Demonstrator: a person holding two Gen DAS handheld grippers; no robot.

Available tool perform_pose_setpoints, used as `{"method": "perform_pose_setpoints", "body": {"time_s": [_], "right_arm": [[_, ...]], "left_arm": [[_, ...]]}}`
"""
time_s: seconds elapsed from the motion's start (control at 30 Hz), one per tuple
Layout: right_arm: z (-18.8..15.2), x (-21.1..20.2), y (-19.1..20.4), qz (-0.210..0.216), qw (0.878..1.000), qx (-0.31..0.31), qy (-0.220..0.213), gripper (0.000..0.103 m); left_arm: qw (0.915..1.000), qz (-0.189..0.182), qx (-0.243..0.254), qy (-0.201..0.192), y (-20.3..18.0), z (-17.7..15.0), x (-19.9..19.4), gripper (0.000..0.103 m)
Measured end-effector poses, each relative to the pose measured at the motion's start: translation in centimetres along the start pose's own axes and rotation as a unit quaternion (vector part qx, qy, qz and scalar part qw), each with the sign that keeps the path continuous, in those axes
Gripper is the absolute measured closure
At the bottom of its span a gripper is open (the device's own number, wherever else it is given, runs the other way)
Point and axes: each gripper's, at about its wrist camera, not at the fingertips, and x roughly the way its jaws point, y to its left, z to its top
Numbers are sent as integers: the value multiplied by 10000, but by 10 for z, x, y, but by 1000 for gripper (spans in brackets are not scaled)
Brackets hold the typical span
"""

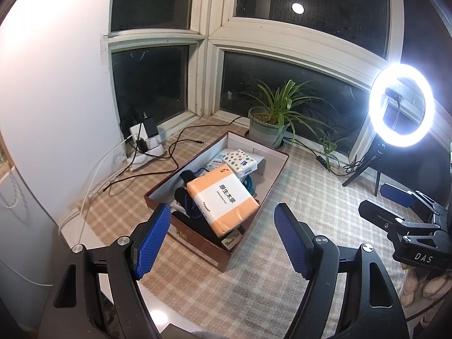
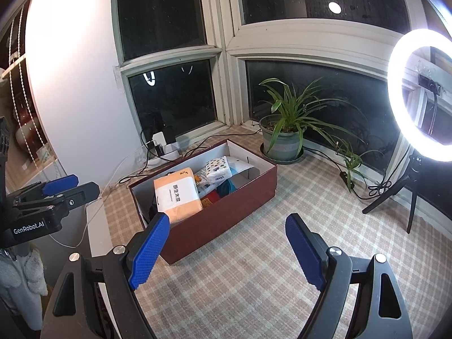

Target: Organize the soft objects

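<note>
box (image 1: 197,250): 1 | tissue packs (image 1: 223,200): 2 | potted plant (image 1: 268,124): 1 | ring light (image 1: 401,104): 1

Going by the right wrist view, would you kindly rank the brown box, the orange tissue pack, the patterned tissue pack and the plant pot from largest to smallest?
1. Brown box.
2. Orange tissue pack.
3 and 4. Plant pot and patterned tissue pack: the pot looks bigger, but it stands farther back, so this order is unsure.

We hold our left gripper (image 1: 223,237) tilted downward, its blue-padded jaws spread wide with nothing between them, just in front of the near end of the box (image 1: 197,243). Our right gripper (image 2: 226,248) points down likewise, jaws parted and empty, beside the box's long side, right of the left one.
</note>
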Motion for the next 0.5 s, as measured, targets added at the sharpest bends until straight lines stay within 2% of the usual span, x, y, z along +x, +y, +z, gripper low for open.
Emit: {"method": "perform_pose_setpoints", "body": {"time_s": [0.5], "right_arm": [[-1, 3, -2, -31, 10000, 29, 50, 22]], "left_arm": [[10000, -15, -57, -31, 1, 1, 3, 27]]}}
